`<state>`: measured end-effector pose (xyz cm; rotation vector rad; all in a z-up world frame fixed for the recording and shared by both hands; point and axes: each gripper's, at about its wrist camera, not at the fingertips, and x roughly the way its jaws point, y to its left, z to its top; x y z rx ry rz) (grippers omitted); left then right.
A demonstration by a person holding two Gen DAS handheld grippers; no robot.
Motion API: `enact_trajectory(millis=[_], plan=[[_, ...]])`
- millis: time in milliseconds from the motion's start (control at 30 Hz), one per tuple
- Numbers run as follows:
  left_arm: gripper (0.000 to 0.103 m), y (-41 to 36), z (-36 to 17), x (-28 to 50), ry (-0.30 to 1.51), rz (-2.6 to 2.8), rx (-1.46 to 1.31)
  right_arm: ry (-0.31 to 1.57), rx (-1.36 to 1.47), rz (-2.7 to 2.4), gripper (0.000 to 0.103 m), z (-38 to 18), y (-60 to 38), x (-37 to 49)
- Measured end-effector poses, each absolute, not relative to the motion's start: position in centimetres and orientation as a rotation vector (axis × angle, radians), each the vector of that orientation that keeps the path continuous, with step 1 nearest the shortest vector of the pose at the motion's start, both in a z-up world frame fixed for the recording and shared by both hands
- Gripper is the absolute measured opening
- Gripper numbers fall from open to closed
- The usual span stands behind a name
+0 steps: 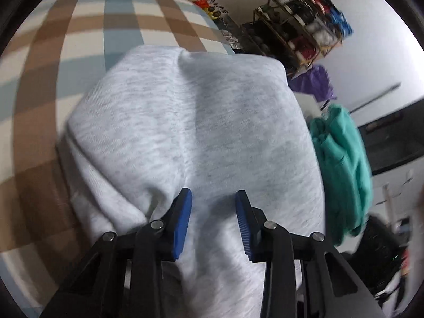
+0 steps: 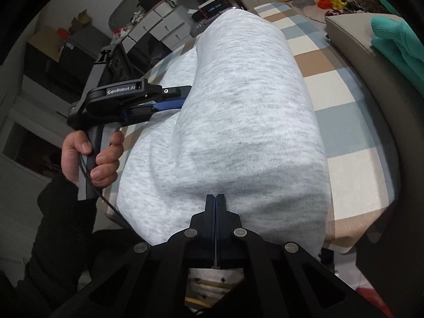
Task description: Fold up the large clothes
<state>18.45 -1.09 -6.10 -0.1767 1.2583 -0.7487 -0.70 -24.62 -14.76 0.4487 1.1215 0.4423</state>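
A large light grey heathered garment (image 1: 190, 132) lies folded in layers on a checked table cover (image 1: 79, 34). My left gripper (image 1: 213, 198) is open, its blue pads either side of a raised fold of the grey cloth, which passes between them. In the right wrist view the grey garment (image 2: 238, 111) fills the middle. My right gripper (image 2: 216, 197) is shut at the garment's near edge; whether cloth is pinched between the jaws is hidden. The left gripper (image 2: 185, 95) also shows there, held by a hand, its tips against the garment's left side.
A teal garment (image 1: 341, 164) lies to the right on a beige cushion (image 2: 349, 37). A shelf of clutter (image 1: 299, 26) stands by the white wall. Drawers and boxes (image 2: 148, 31) stand behind the table. The checked cover (image 2: 344, 122) shows bare to the right.
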Motion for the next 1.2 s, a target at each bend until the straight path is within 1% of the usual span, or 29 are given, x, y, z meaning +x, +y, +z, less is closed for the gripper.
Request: enact_trajectory(millis=[67, 133, 200, 267, 300, 333, 367, 400, 433, 533, 567, 600, 700, 767, 833, 900, 933, 967, 1000, 1100, 1200], plan=[[0.030, -1.3, -4.9, 16.9, 1.246, -0.715, -0.120, 1.138, 0.449, 0.432, 0.000, -14.6, -24.6, -0.4], [0.030, -0.5, -3.7, 15.2, 1.228, -0.790, -0.158, 1.151, 0.443, 0.421, 0.000, -14.3, -24.4, 0.0], [0.035, -0.5, -1.8, 11.5, 1.169, -0.933, -0.160, 1.168, 0.444, 0.409, 0.000, -14.3, -24.3, 0.3], [0.054, -0.2, -2.3, 8.5, 1.144, -0.960, -0.083, 1.180, 0.464, 0.398, 0.000, -14.4, -24.4, 0.5], [0.055, -0.4, -3.4, 8.0, 1.175, -0.937, -0.051, 1.186, 0.469, 0.394, 0.000, -14.5, -24.4, 0.5], [0.055, -0.4, -5.6, 7.6, 1.229, -0.909, -0.026, 1.194, 0.473, 0.391, 0.000, -14.5, -24.5, 0.6], [0.054, 0.0, -7.1, 7.4, 1.242, -0.901, -0.040, 1.205, 0.479, 0.391, 0.000, -14.6, -24.5, 0.7], [0.053, 0.5, -7.6, 7.2, 1.217, -0.900, -0.071, 1.219, 0.485, 0.391, 0.000, -14.6, -24.4, 0.6], [0.050, 1.2, -8.2, 6.9, 1.196, -0.901, -0.105, 1.243, 0.485, 0.384, 0.000, -14.5, -24.2, 0.7], [0.045, 3.0, -8.2, 6.4, 1.164, -0.887, -0.173, 1.302, 0.407, 0.338, 0.000, -13.0, -23.5, 0.9], [0.045, 3.1, -8.1, 6.3, 1.156, -0.887, -0.183, 1.306, 0.379, 0.324, 0.002, -12.4, -23.3, 1.3], [0.045, 3.5, -8.0, 5.9, 1.135, -0.894, -0.172, 1.296, 0.341, 0.307, 0.006, -11.2, -23.0, 1.7], [0.046, 4.7, -7.5, 4.8, 1.102, -0.890, -0.162, 1.208, 0.239, 0.308, 0.006, -6.9, -21.6, 3.6], [0.046, 5.0, -7.3, 4.2, 1.094, -0.885, -0.141, 1.227, 0.147, 0.292, 0.006, -5.9, -19.8, 5.4], [0.046, 5.2, -7.4, 4.4, 1.111, -0.867, -0.110, 1.337, 0.055, 0.320, 0.006, -7.6, -17.5, 7.0], [0.046, 5.5, -7.8, 4.6, 1.119, -0.873, -0.132, 1.523, 0.030, 0.364, 0.006, -11.7, -15.9, 7.5], [0.046, 5.7, -7.8, 5.0, 1.133, -0.873, -0.148, 1.580, 0.024, 0.380, 0.000, -13.5, -15.4, 7.2], [0.046, 6.1, -8.0, 5.2, 1.143, -0.879, -0.173, 1.605, 0.026, 0.400, 0.000, -14.6, -15.1, 6.8], [0.046, 6.3, -8.4, 5.7, 1.160, -0.883, -0.207, 1.615, 0.032, 0.412, 0.000, -15.6, -14.9, 6.1], [0.046, 7.3, -9.4, 6.7, 1.220, -0.889, -0.329, 1.571, 0.056, 0.393, 0.000, -18.2, -15.0, 5.2], [0.046, 8.2, -9.7, 7.2, 1.250, -0.894, -0.381, 1.445, 0.001, 0.347, 0.000, -18.1, -14.5, 3.7]])
